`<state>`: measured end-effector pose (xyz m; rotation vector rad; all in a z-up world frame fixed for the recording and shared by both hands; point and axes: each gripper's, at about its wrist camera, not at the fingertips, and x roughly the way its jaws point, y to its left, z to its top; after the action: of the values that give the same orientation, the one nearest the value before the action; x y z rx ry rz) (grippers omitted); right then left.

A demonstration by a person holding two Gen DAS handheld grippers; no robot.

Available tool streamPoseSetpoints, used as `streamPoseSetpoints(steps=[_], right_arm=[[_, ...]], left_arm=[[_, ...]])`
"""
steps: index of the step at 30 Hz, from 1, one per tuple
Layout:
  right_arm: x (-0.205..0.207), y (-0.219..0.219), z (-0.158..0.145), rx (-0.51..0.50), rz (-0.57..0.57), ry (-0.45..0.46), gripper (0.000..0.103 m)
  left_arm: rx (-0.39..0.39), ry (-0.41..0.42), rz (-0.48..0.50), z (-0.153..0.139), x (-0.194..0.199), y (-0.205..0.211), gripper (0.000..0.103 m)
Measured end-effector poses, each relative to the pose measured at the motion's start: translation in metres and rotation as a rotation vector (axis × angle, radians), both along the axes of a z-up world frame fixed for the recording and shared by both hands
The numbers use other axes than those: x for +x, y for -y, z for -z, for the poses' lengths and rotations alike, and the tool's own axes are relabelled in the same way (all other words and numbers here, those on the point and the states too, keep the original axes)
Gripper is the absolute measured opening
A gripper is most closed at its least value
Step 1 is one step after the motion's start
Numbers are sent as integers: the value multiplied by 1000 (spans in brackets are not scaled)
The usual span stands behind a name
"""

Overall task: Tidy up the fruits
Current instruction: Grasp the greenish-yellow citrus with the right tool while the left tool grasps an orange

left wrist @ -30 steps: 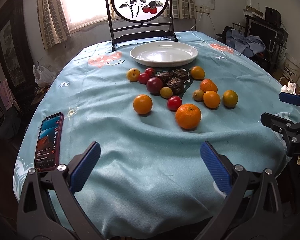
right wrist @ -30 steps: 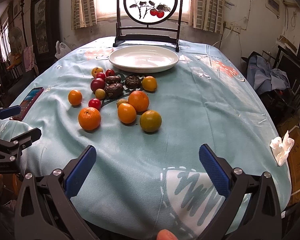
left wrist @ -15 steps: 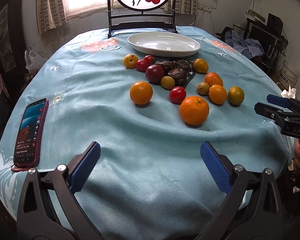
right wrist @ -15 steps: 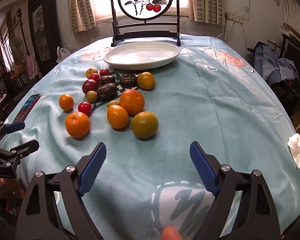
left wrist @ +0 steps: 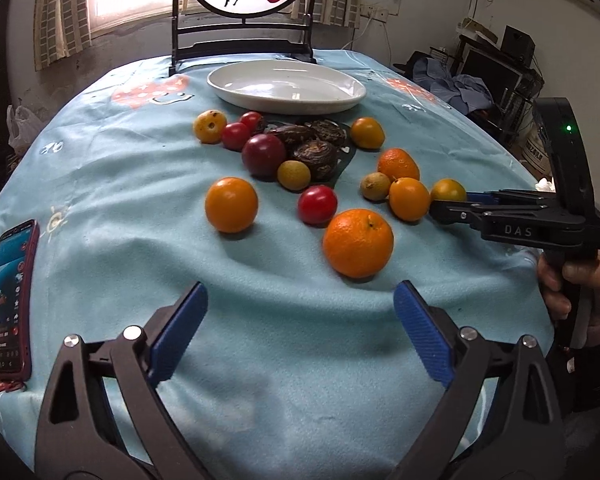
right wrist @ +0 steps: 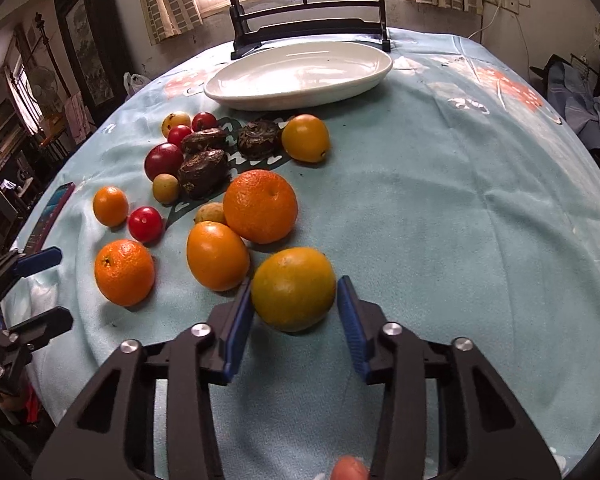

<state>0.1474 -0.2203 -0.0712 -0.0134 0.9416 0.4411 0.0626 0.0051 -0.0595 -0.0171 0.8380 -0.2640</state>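
right gripper [right wrist: 295, 312]: fingers closing around the yellow-green citrus [right wrist: 293, 289]; left pad at its side, right pad just beside it, firm contact not clear
left gripper [left wrist: 300, 334]: fingers wide, closing slightly, nothing between them; just short of the big orange [left wrist: 358, 243]
yellow-green citrus: on the table [right wrist: 440, 208], nearest fruit of the cluster, just beside a smooth orange fruit [right wrist: 217, 256]
other fruit: oranges, red tomatoes [left wrist: 317, 204], dark wrinkled fruits [left wrist: 316, 154], small yellow ones, loose on the blue cloth in front of the plate
white plate [left wrist: 352, 94]: far side of table, holds no fruit
phone [left wrist: 8, 300]: left edge of table, screen lit
right hand [left wrist: 580, 280]: grips the right gripper's handle, seen in left view
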Motion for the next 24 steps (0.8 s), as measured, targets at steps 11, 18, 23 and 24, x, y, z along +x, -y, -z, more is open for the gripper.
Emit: streamPoseSetpoints(steps=[11, 18, 23, 24], right_arm=[[3, 20, 3, 167, 14, -46, 40], [3, 23, 3, 200, 13, -55, 39], [2, 23, 3, 198, 11, -49, 39], [2, 23, 2, 199, 9, -45, 39]], left_arm=[[-9, -70, 97, 6, 34, 34, 68], [0, -120, 96, 14, 46, 39, 50], [-8, -116, 105, 14, 44, 40, 46], [-23, -118, 108, 12, 44, 38, 46]])
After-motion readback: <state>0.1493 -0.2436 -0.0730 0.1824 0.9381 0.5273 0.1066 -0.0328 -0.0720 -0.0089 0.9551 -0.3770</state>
